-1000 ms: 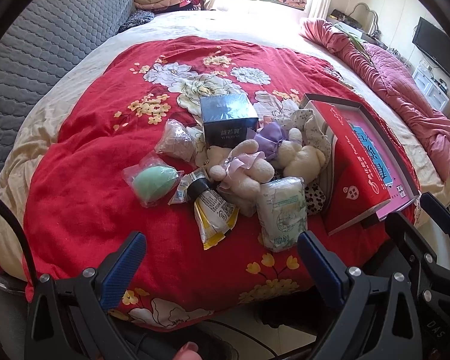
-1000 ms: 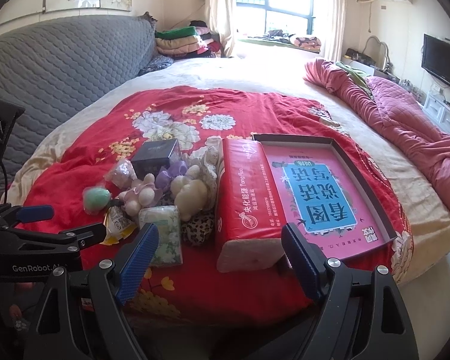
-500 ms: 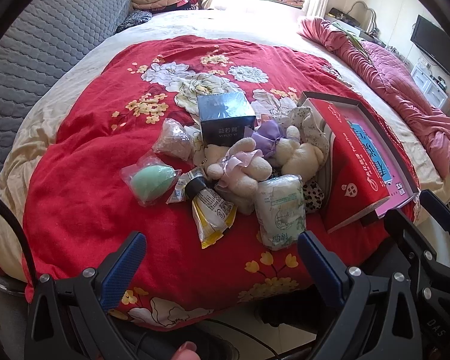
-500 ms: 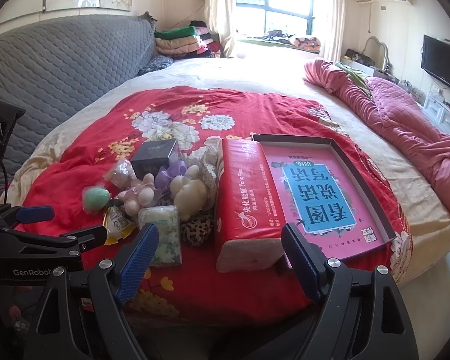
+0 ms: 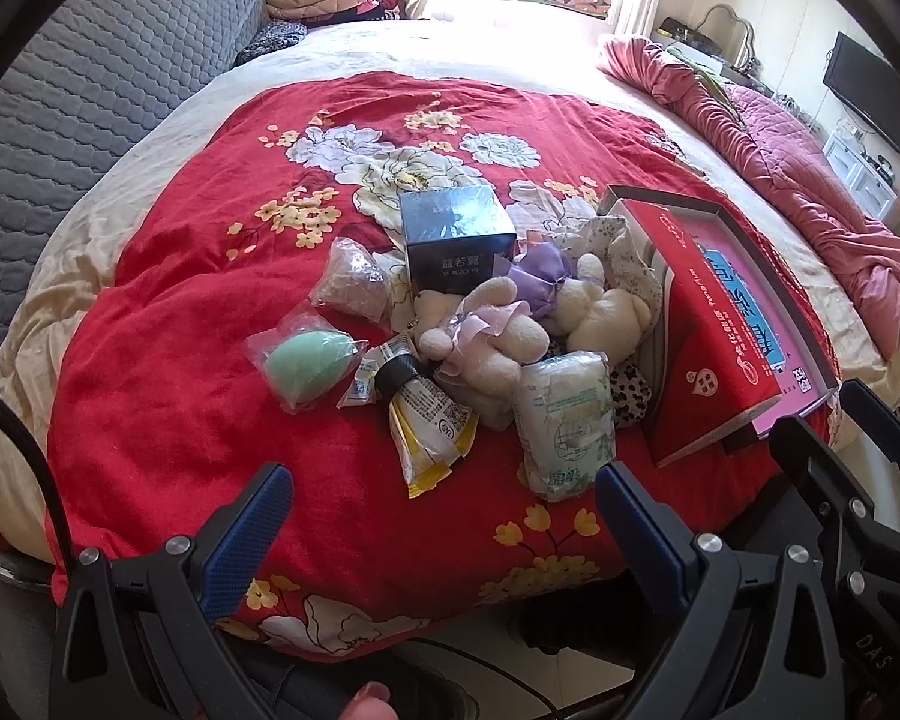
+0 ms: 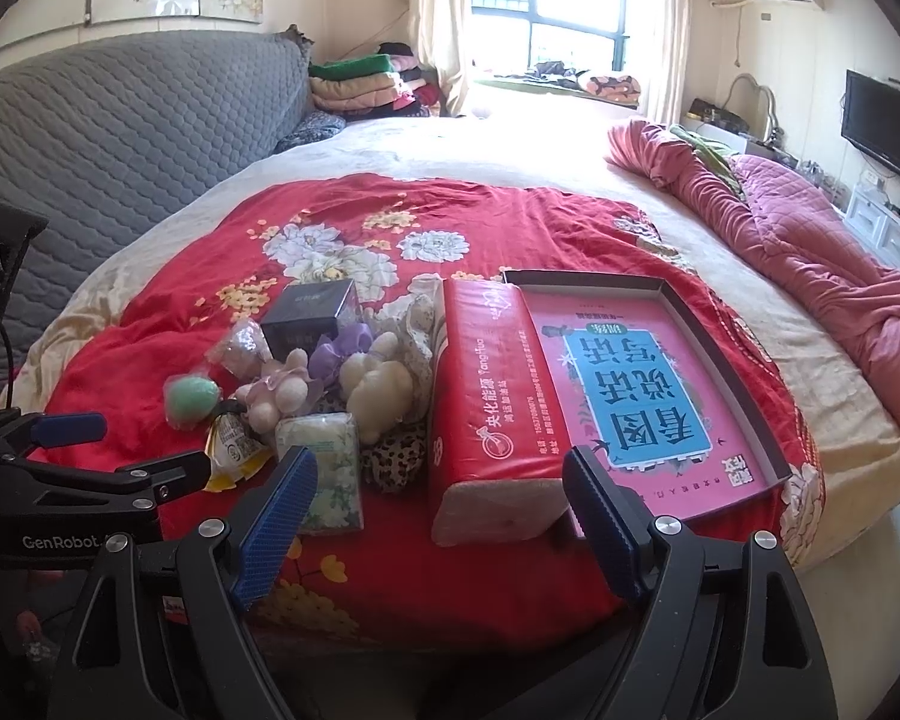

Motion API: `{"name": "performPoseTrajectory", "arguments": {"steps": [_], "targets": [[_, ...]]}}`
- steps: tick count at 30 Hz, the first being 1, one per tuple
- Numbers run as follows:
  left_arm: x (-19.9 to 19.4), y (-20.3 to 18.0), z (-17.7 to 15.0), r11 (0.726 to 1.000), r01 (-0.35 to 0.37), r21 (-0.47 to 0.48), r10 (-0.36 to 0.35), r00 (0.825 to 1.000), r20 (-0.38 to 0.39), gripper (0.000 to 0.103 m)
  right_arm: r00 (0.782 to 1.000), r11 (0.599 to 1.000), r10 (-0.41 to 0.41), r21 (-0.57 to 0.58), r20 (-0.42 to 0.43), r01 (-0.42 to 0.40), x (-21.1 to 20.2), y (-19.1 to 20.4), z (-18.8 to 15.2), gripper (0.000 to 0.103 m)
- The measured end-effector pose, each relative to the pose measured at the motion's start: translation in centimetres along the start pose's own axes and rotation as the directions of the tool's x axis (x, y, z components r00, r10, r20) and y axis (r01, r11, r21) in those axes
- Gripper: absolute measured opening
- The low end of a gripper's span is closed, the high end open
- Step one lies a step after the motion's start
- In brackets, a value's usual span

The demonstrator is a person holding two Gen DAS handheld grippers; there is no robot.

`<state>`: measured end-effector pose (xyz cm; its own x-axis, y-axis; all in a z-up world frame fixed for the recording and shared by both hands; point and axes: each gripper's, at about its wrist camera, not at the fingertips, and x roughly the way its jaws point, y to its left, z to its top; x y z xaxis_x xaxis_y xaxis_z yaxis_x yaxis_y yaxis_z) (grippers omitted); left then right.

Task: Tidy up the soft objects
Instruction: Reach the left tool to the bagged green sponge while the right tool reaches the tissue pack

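A heap of soft things lies on the red floral quilt (image 5: pixel 168 396): two cream plush bears (image 5: pixel 498 342) (image 6: pixel 378 390), a green sponge in a clear bag (image 5: pixel 306 363) (image 6: pixel 192 399), a pale tissue pack (image 5: pixel 564 420) (image 6: pixel 324 462), a yellow pouch (image 5: pixel 429 429), a purple bow (image 5: pixel 537 276) and a leopard cloth (image 6: pixel 396 459). A red tissue brick (image 6: pixel 486 414) leans in the pink box lid (image 6: pixel 642 378). My left gripper (image 5: pixel 441 501) is open and empty, just short of the heap. My right gripper (image 6: pixel 438 480) is open and empty before the red brick.
A dark box (image 5: pixel 456 237) stands behind the bears. A grey quilted headboard (image 6: pixel 120 132) is on the left, folded blankets (image 6: pixel 360 84) at the back, a pink duvet (image 6: pixel 810 252) on the right. The left gripper shows at the left edge of the right wrist view (image 6: pixel 84 450).
The left wrist view has tilted slightly, the heap sitting a little lower in frame. Both grippers stay open; nothing on the bed has moved.
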<state>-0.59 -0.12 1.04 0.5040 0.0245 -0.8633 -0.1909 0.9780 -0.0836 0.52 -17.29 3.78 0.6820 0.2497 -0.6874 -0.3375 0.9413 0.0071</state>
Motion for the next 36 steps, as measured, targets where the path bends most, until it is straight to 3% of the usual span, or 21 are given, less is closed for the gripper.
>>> {"name": "performPoseTrajectory", "arguments": {"steps": [10,21,25,33,36], "targets": [[0.3,2.4,0.1,0.998,0.015,-0.059,-0.015,1.000,0.001,0.101,1.000,0.999,0.008,-0.046,-0.007,-0.009,0.7,1.5,0.3,0.085],[2.3,9.8,0.8,0.977,0.009,-0.215,-0.010,1.000,-0.006,0.101,0.997,0.989,0.040,-0.137,-0.065,-0.049,4.0,5.4,0.2,0.085],[3.5,11.4,1.1,0.966,0.049,-0.254,-0.055,0.998,-0.017,0.101,0.996,0.987,0.041,-0.154,-0.084,-0.053,5.5,6.6,-0.1,0.085],[7.7,11.0,3.9,0.991,0.027,-0.131,-0.035,0.998,-0.059,0.101,0.988,0.980,0.031,-0.189,-0.152,-0.059,8.5,8.2,-1.1,0.085],[9.0,11.2,4.4,0.991,0.032,-0.133,-0.042,0.997,-0.071,0.100,0.986,0.980,0.004,-0.195,-0.166,-0.037,9.6,8.4,-1.2,0.085]]}}
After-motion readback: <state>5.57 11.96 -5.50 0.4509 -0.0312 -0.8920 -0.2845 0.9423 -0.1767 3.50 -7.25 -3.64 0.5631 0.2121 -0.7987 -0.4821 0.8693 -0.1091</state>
